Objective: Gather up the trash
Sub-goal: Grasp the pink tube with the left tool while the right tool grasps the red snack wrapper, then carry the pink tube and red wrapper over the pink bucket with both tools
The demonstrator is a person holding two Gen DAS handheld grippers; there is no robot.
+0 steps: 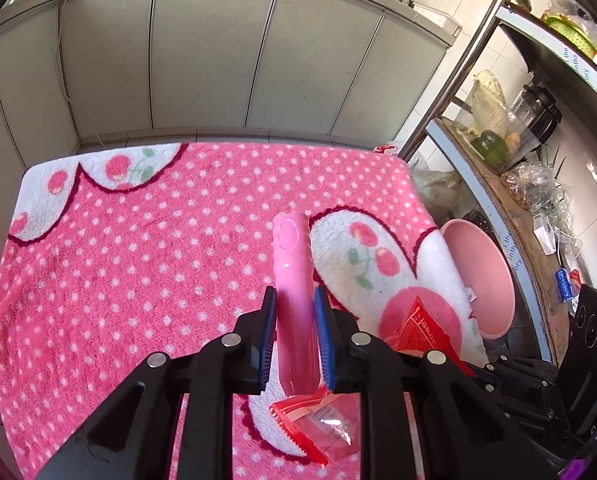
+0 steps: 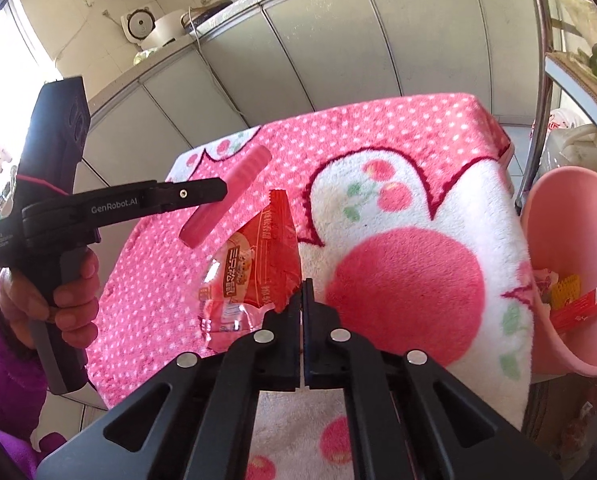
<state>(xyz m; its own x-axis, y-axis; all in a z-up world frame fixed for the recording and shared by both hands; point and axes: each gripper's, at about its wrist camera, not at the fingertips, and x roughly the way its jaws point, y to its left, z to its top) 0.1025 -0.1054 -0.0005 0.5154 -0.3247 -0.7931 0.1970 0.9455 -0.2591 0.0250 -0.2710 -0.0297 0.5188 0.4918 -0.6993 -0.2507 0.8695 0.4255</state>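
Gripping a pink plastic stick (image 1: 294,300), the left tool (image 1: 296,320) has its blue pads (image 1: 323,336) pressed on both sides of the stick's lower half; the stick points forward and up, lifted off the surface. Below and behind that tool in its own view sits a red snack wrapper (image 1: 318,420) with a clear section.

Right tool (image 2: 301,304): jaws nearly together, pinching the torn edge of the same red snack wrapper (image 2: 254,272). The wrapper stands up and leans to the left of the fingertips, off the cloth.

Left tool also shows in the right wrist view (image 2: 202,194), held by a hand (image 2: 64,292) in a purple sleeve, with the stick (image 2: 226,200) tilted across its tip.

Under both: counter covered with a pink polka-dot towel (image 2: 418,208), white cherry-print patches.

Off the towel's right edge: pink basin (image 2: 570,240), already holding red and yellow scraps (image 2: 566,300). In the left wrist view the basin (image 1: 482,276) sits just beside the towel edge.

Farther back: grey cabinet doors (image 1: 218,60); metal rack (image 1: 498,128) on the right with vegetables and bags.
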